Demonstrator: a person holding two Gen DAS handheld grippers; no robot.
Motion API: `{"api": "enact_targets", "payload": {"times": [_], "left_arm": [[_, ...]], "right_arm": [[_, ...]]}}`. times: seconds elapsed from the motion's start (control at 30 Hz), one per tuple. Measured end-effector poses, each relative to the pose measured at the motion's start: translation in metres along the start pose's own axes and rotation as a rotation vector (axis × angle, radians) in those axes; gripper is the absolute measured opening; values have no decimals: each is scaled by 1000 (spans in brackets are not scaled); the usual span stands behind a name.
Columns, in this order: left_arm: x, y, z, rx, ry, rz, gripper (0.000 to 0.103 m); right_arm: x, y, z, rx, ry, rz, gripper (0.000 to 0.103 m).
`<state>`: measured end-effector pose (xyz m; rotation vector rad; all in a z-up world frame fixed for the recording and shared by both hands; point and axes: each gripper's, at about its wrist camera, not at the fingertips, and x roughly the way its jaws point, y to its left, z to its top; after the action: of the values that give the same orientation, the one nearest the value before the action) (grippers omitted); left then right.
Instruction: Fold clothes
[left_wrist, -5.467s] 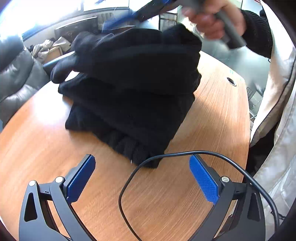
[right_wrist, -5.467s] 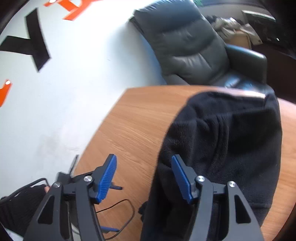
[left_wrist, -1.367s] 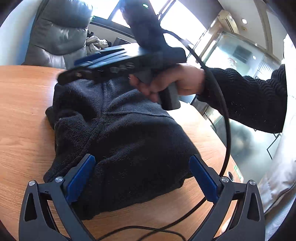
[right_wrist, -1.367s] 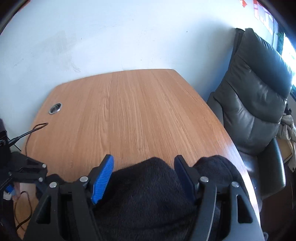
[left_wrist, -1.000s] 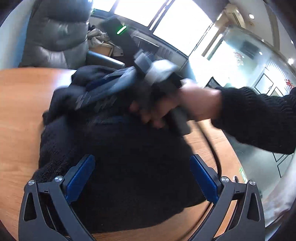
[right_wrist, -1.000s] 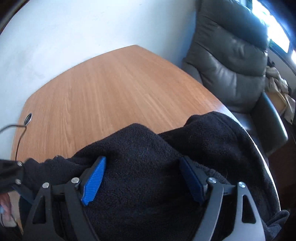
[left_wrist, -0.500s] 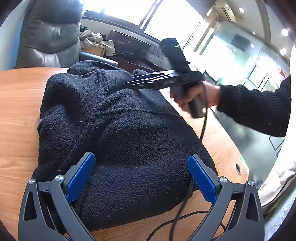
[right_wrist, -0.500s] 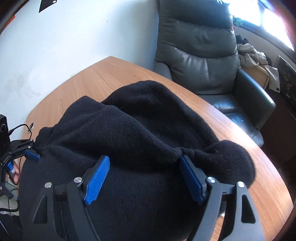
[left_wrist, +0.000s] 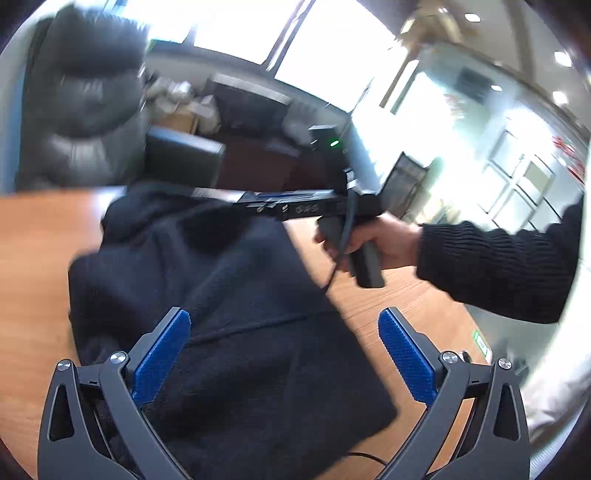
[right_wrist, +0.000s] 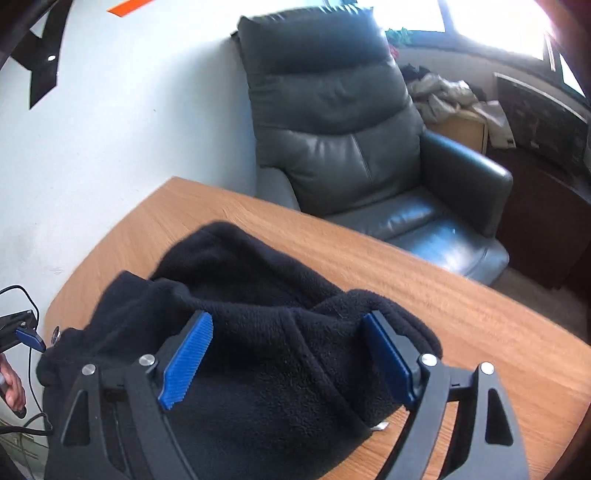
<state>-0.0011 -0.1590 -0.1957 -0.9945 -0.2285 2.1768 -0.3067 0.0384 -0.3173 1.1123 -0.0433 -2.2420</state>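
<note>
On the wooden desk (right_wrist: 480, 317) lies the black fleece (right_wrist: 258, 350), bundled into a thick, lumpy fold near the edge closest to us. Our right gripper (right_wrist: 288, 354) hovers over its top with the jaws spreading wider; fleece shows between the blue pads, but they do not press on it. Our left gripper (left_wrist: 284, 354) stands wide open above the near end of the fleece (left_wrist: 229, 332), holding nothing.

What could go wrong, as we judge it: the bundle is puffy and uneven, so with nothing pinning it the top layer may spring back or slide and undo the fold. A loose hump at the right side could snag on a pad as we draw away and drag the whole pile toward the desk edge.

A black cable (left_wrist: 341, 243) hangs from the right hand (left_wrist: 384, 243) and could catch the cloth. Beyond the desk stands a grey leather armchair (right_wrist: 351, 129), close against the far edge, with a heap of pale cloth (right_wrist: 454, 99) behind it; neither blocks our reach.
</note>
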Motion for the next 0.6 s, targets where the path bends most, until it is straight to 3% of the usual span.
{"api": "enact_targets", "payload": {"times": [0.17,0.27,0.3,0.4,0.47,0.53,0.6], "left_arm": [[14,33,-34,-77,22,16,100],[3,26,-27,-70,30,9,103],[0,26,-25,-65,27,16,103],[2,36,-30,-63,100,48,101],[-4,28,-23,-29,129,48,102],[-19,26,-12,-43,149,22,103],[-37,35,-1,-86,161,-16,103]], "right_arm": [[0,6,-10,-6,-30,-10,88],[-37,6,-4,16,-150,28,87],[-37,5,-5,26,-144,13,87],[-12,0,-13,80,33,-83,84],[-30,5,-17,124,-21,-64,84],[-75,8,-30,224,-88,18,85],[-113,15,-53,307,-132,102,94]]}}
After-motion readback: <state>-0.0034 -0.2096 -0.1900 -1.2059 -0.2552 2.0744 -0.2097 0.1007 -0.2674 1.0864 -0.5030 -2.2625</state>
